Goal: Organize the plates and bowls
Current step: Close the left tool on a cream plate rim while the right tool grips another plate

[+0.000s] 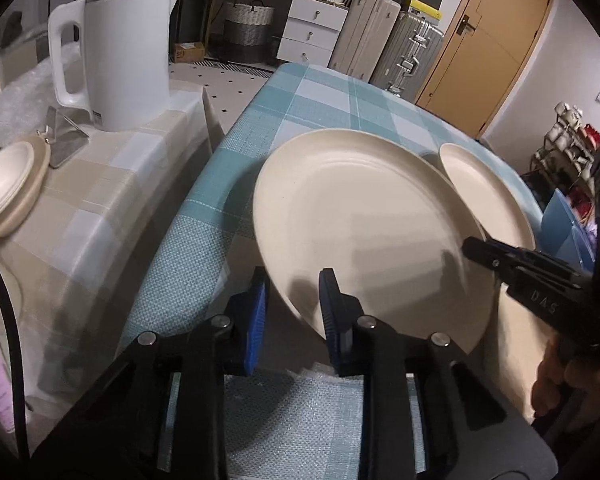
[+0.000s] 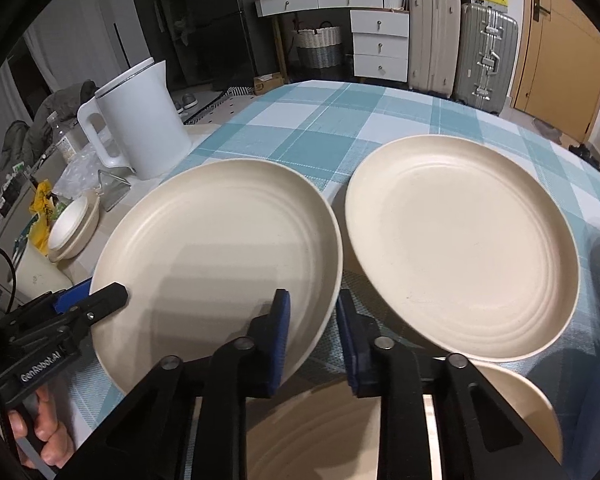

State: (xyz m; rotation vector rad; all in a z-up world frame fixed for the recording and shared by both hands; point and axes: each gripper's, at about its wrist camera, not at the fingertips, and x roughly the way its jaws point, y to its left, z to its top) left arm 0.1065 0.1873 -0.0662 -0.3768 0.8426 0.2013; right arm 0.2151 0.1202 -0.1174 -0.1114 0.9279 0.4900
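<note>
A large cream plate [image 1: 360, 220] [image 2: 220, 248] is tilted over the near left part of the teal checked table [image 2: 340, 120]. My left gripper [image 1: 293, 276] [image 2: 94, 294] is shut on its left rim. My right gripper [image 2: 312, 296] [image 1: 472, 246] is shut on the opposite rim. A second cream plate [image 2: 460, 248] [image 1: 492, 200] lies just to the right, close to the held one. Part of a third plate [image 2: 532, 408] shows under my right gripper at the near edge. A stack of cream bowls [image 1: 8, 184] [image 2: 72, 228] sits on the side table to the left.
A white kettle [image 1: 128, 56] [image 2: 140, 120] stands on the beige checked side table [image 1: 100, 200], with a small metal stand [image 1: 66, 136] beside the bowls. Suitcases, drawers and a basket stand beyond the table's far edge. A hand [image 2: 40, 436] holds the left gripper.
</note>
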